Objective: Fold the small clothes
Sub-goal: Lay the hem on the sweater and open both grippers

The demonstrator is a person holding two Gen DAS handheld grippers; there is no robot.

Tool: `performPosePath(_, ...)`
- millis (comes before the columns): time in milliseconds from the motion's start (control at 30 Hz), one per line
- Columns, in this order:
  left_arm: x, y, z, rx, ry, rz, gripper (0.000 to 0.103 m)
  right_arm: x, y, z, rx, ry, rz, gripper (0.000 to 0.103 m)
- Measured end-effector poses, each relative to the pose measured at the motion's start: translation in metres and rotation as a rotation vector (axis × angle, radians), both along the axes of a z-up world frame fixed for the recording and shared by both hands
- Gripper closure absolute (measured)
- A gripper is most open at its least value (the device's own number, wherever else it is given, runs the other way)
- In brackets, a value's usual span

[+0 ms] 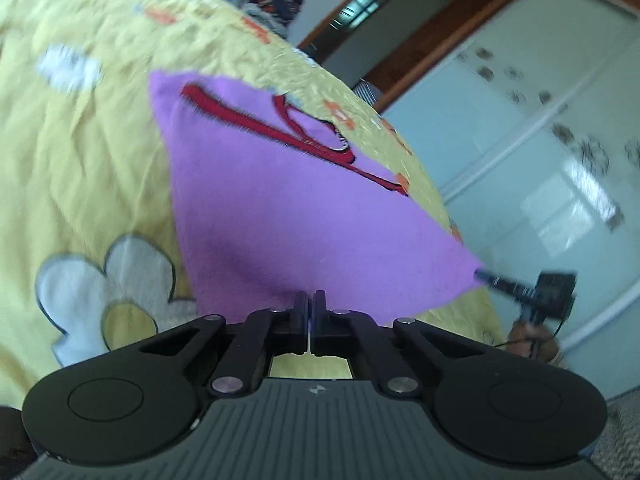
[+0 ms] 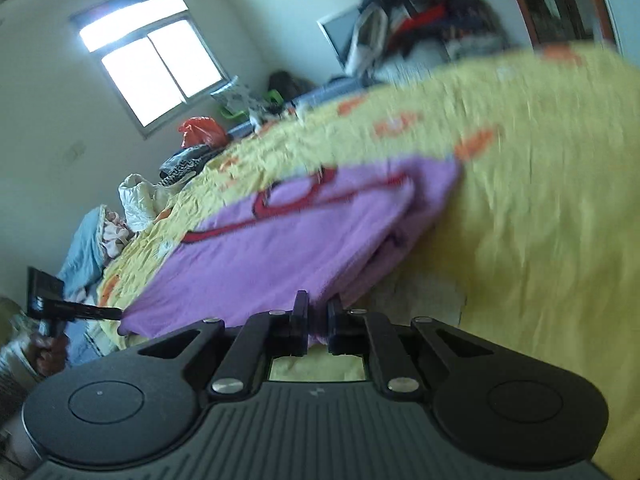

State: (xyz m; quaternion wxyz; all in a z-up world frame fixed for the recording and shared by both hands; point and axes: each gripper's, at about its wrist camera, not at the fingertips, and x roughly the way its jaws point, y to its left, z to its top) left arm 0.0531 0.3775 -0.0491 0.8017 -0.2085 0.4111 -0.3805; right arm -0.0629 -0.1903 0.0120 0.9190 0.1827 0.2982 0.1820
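Observation:
A small purple garment with red trim at the neck and armholes lies on the yellow bedspread. My left gripper is shut on its near hem. In the same view my right gripper pinches the other corner of that hem. In the right wrist view the purple garment stretches away from my right gripper, which is shut on its edge with cloth bunched between the fingers. My left gripper holds the far corner there, with a hand below it. The hem is lifted off the bed.
The yellow bedspread has white flower patches and orange prints. A pile of clothes stands at the far end of the bed. Bags and bedding lie along one side under a window. Frosted sliding doors stand beyond the bed edge.

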Motion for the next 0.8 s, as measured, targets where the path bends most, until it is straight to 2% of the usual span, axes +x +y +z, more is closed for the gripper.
performPosePath(67, -0.002, 0.001, 0.001, 0.064, -0.009, -0.019, 0.103, 0.002, -0.001, -0.003, -0.032, 0.026, 0.005, 0.095)
performPosePath(167, -0.002, 0.002, -0.022, 0.179, 0.043, -0.050, 0.103, 0.007, -0.003, -0.035, -0.078, 0.126, -0.007, 0.095)
performPosePath(267, -0.006, 0.016, -0.027, 0.062, 0.061, -0.003, 0.103, 0.006, -0.007, -0.044, -0.013, 0.153, -0.015, 0.091)
performPosePath(300, -0.007, 0.018, -0.025, 0.038, 0.056, 0.021, 0.101, 0.006, -0.006, -0.041, -0.017, 0.151, -0.019, 0.083)
performPosePath(333, -0.007, 0.021, -0.026, 0.002, 0.066, 0.035, 0.088, 0.007, -0.006, -0.039, -0.019, 0.150, -0.036, 0.075)
performPosePath(367, -0.005, 0.021, -0.028, -0.026, 0.078, 0.035, 0.078, 0.008, -0.006, -0.037, -0.015, 0.153, -0.036, 0.052)
performPosePath(400, -0.003, 0.020, -0.030, -0.041, 0.090, 0.040, 0.057, 0.009, -0.005, -0.036, -0.016, 0.147, -0.017, 0.035)
performPosePath(433, 0.000, 0.019, -0.035, -0.057, 0.106, 0.048, 0.052, 0.009, -0.002, -0.036, -0.018, 0.134, -0.009, 0.034)
performPosePath(500, 0.003, 0.020, -0.046, -0.134, 0.132, 0.072, 0.052, 0.011, 0.000, -0.039, 0.003, 0.141, 0.015, 0.035)
performPosePath(533, 0.005, 0.021, -0.052, -0.174, 0.144, 0.095, 0.056, 0.012, 0.004, -0.041, 0.004, 0.138, 0.027, 0.036)
performPosePath(567, 0.007, 0.020, -0.057, -0.210, 0.158, 0.108, 0.059, 0.013, 0.008, -0.043, 0.000, 0.130, 0.031, 0.057)
performPosePath(600, 0.009, 0.021, -0.062, -0.229, 0.173, 0.122, 0.073, 0.014, 0.011, -0.046, -0.004, 0.133, 0.033, 0.090)
performPosePath(633, 0.012, 0.021, -0.068, -0.235, 0.197, 0.131, 0.101, 0.014, 0.012, -0.048, -0.008, 0.134, 0.025, 0.093)
performPosePath(700, 0.012, 0.023, -0.077, -0.232, 0.226, 0.144, 0.102, 0.012, 0.012, -0.046, -0.017, 0.113, 0.021, 0.094)
performPosePath(733, 0.011, 0.024, -0.074, -0.211, 0.213, 0.144, 0.101, 0.010, 0.010, -0.042, -0.036, 0.095, 0.005, 0.095)
performPosePath(800, 0.006, 0.027, -0.059, -0.114, 0.165, 0.152, 0.101, 0.004, 0.006, -0.033, -0.082, 0.072, -0.023, 0.095)
